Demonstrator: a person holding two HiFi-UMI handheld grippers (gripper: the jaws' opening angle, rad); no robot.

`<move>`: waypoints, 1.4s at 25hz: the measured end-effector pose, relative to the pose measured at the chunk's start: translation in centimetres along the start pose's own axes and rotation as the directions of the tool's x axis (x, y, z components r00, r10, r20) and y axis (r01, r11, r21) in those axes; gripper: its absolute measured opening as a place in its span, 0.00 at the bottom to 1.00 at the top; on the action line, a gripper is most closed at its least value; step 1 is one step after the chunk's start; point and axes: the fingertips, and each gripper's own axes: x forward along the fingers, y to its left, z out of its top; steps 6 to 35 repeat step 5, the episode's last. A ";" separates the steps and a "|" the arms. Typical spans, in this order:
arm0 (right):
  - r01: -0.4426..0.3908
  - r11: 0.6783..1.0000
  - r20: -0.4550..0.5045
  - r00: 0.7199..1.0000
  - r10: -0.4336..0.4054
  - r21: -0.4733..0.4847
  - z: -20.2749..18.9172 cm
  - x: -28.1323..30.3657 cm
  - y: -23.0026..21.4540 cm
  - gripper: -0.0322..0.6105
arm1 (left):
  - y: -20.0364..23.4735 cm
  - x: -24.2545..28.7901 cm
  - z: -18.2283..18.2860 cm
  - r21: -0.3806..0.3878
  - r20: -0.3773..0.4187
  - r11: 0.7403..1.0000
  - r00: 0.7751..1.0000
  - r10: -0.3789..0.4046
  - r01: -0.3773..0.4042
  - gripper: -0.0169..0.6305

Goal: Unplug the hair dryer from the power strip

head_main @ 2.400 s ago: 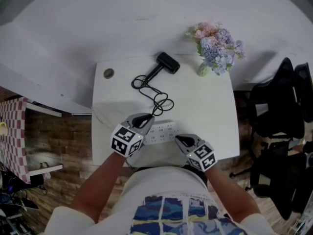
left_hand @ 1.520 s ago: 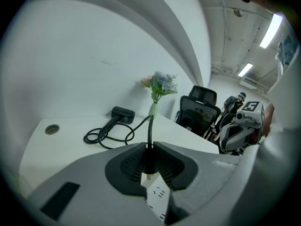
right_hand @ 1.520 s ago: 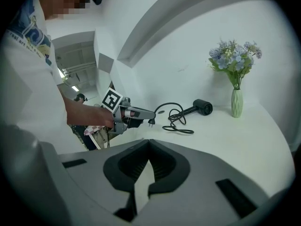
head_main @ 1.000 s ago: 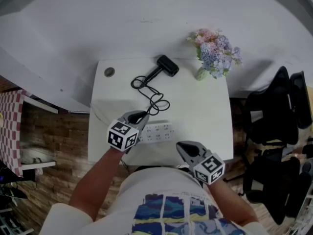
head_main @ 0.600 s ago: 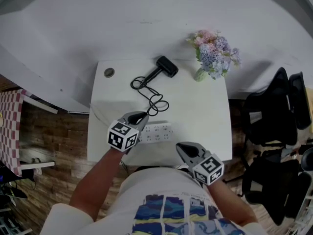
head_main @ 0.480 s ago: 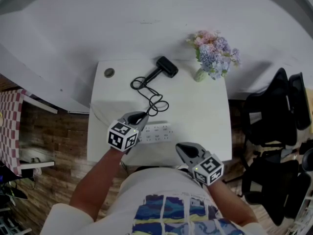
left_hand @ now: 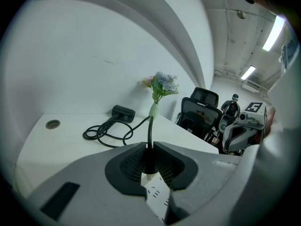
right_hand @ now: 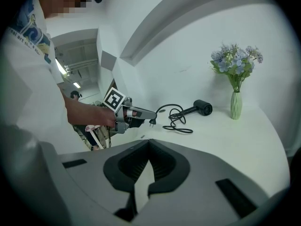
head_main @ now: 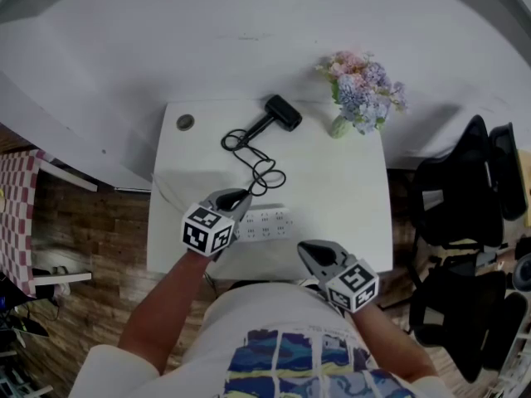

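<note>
My left gripper [head_main: 241,196] is shut on the black plug [left_hand: 148,163] of the hair dryer's cable. In the right gripper view the plug [right_hand: 151,122] hangs in the air with its bare prongs showing, clear of the sockets. The white power strip [head_main: 270,225] lies flat just beneath and to the right of it. The cable [head_main: 257,162] runs in loose coils back to the black hair dryer [head_main: 284,113] at the table's far side. My right gripper [head_main: 305,249] hovers at the table's near edge, its jaws together on nothing, apart from the strip.
A vase of blue and pink flowers [head_main: 361,85] stands at the white table's [head_main: 348,189] far right corner. A round cable grommet [head_main: 185,123] sits at the far left corner. Black office chairs [head_main: 465,189] stand to the right of the table.
Since the earliest frame my right gripper has drawn back from the strip's right end to the table's near edge. Over the last second neither gripper has moved.
</note>
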 end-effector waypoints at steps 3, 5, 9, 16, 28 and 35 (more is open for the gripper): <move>-0.002 1.000 -0.002 1.000 0.002 0.001 0.0 0.1 -0.1 0.04 | 0.1 0.1 0.1 -0.014 0.002 1.000 1.000 -0.003 0.003 0.10; -0.002 1.000 -0.005 1.000 0.002 0.001 0.0 0.1 -0.3 0.04 | 0.1 0.1 0.1 -0.023 0.004 1.000 1.000 -0.006 0.006 0.10; -0.002 1.000 -0.005 1.000 0.002 0.001 0.0 0.1 -0.3 0.04 | 0.1 0.1 0.1 -0.023 0.004 1.000 1.000 -0.006 0.006 0.10; -0.002 1.000 -0.005 1.000 0.002 0.001 0.0 0.1 -0.3 0.04 | 0.1 0.1 0.1 -0.023 0.004 1.000 1.000 -0.006 0.006 0.10; -0.002 1.000 -0.005 1.000 0.002 0.001 0.0 0.1 -0.3 0.04 | 0.1 0.1 0.1 -0.023 0.004 1.000 1.000 -0.006 0.006 0.10; -0.002 1.000 -0.005 1.000 0.002 0.001 0.0 0.1 -0.3 0.04 | 0.1 0.1 0.1 -0.023 0.004 1.000 1.000 -0.006 0.006 0.10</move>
